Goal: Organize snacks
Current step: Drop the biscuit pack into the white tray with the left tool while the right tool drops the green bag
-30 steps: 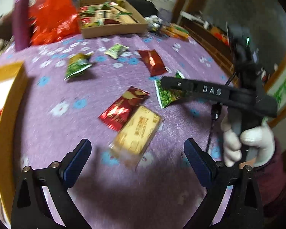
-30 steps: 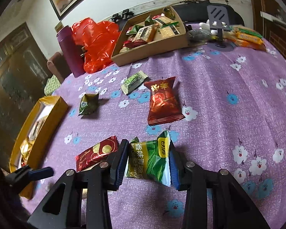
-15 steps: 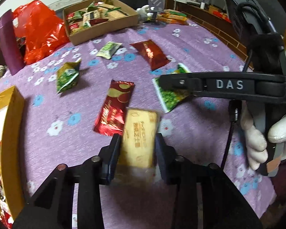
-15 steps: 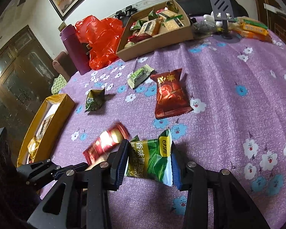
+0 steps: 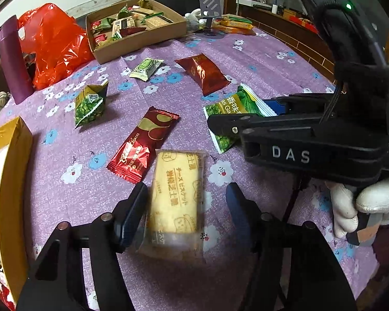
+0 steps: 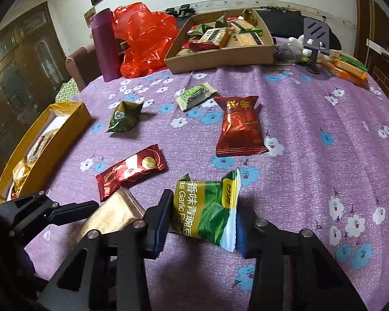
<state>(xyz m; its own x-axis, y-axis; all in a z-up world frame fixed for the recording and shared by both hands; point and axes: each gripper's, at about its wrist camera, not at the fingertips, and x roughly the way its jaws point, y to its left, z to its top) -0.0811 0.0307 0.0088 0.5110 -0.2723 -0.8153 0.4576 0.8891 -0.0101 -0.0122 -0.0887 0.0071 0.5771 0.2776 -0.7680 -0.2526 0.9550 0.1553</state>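
Observation:
My left gripper (image 5: 185, 208) is open around a yellow biscuit packet (image 5: 175, 199); the left finger touches it, the right finger stands apart. The packet also shows in the right wrist view (image 6: 109, 215). My right gripper (image 6: 203, 217) is shut on a green garlic-pea packet (image 6: 207, 210), also visible in the left wrist view (image 5: 236, 114). Loose on the purple flowered cloth lie a dark red Crown bar (image 5: 144, 143), a red pouch (image 5: 203, 73), a green pyramid packet (image 5: 90, 102) and a pale green packet (image 5: 145, 68). A cardboard tray (image 6: 220, 57) with several snacks stands at the far side.
A yellow box (image 5: 10, 181) with snacks lies at the left edge. A purple bottle (image 6: 103, 44) and a red plastic bag (image 6: 145, 39) stand beside the tray. A phone stand (image 6: 315, 39) and orange packets (image 6: 347, 70) sit at the far right.
My left gripper closed on the yellow biscuit packet half a second ago and has now opened wider, with the packet tilted between the fingers. My right gripper still holds the green packet.

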